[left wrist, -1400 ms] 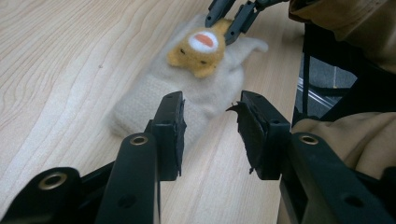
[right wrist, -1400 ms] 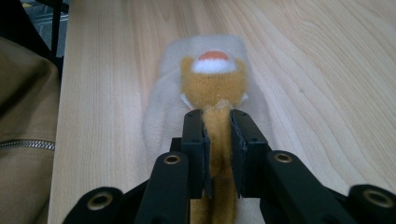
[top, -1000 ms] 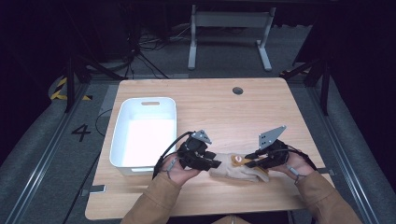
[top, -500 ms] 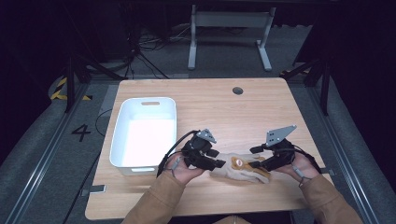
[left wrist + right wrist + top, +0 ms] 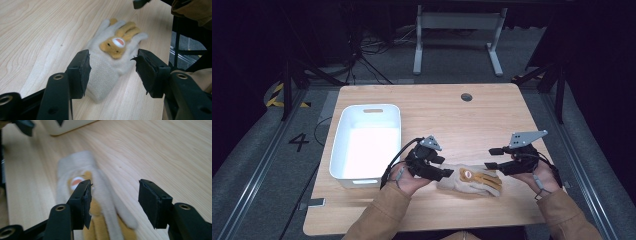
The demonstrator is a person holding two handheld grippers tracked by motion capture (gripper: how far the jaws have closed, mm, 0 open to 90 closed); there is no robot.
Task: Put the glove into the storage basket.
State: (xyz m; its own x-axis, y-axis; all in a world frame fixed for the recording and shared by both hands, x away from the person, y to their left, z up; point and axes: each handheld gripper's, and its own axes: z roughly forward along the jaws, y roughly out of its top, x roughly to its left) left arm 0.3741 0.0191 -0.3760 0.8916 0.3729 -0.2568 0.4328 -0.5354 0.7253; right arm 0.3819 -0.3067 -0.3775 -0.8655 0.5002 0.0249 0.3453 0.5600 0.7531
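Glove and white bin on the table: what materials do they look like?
Glove: looks like soft fleece or knit fabric, cream, matte, with a nubbly cuff and a fuzzy orange plush animal patch.
White bin: probably moulded plastic; smooth walls, rounded corners, a cut-out handle slot, slight sheen.

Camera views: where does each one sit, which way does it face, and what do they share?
High view: above the person's side, looking forward and down on the table, white bin, both hands with the left tool and right tool.
Left gripper view: rides the left tool, open jaws flanking the glove cuff.
Right gripper view: rides the right tool, over the glove's fingers.
All share the glove.
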